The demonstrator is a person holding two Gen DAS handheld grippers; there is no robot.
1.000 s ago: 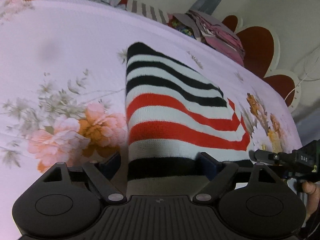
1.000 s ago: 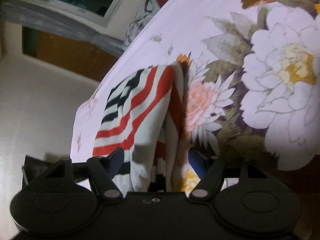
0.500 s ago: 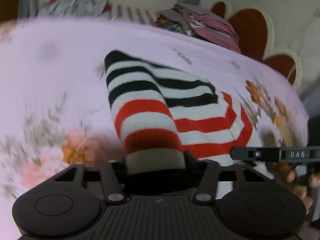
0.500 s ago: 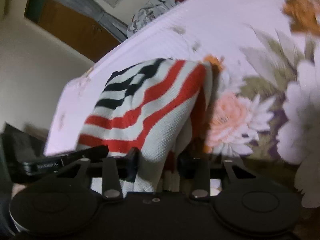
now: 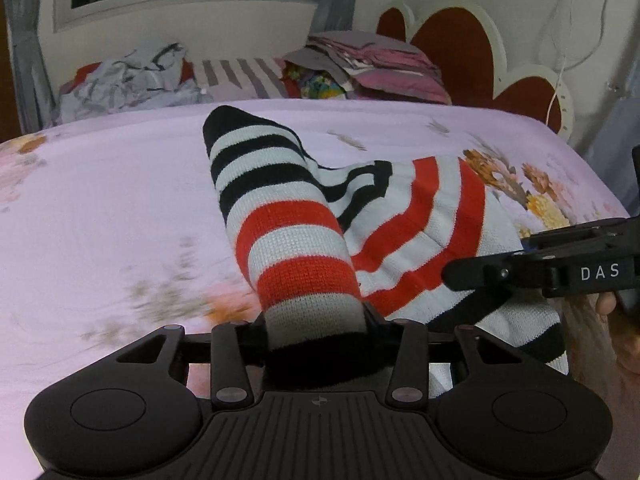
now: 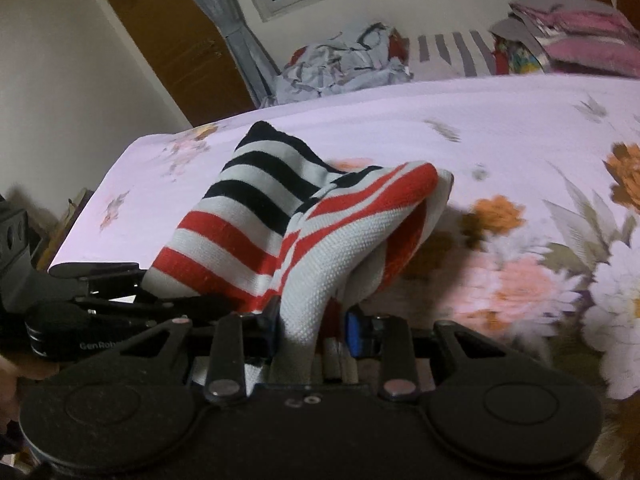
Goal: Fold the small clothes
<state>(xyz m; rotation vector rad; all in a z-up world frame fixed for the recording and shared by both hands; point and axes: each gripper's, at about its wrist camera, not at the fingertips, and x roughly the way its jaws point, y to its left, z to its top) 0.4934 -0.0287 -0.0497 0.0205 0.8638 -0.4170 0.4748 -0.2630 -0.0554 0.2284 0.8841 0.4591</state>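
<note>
Striped knit garment (image 5: 304,240) closing between both tools above bedsheet (image 5: 100,208).

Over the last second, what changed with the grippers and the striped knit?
Both jaws were open astride the near edge of the striped knit garment. The left gripper and the right gripper have each closed on a corner, jaws closing further, and lifted it, so the near edge now hangs off the floral bedsheet while its far end rests there. The clothes pile is unchanged.
</note>
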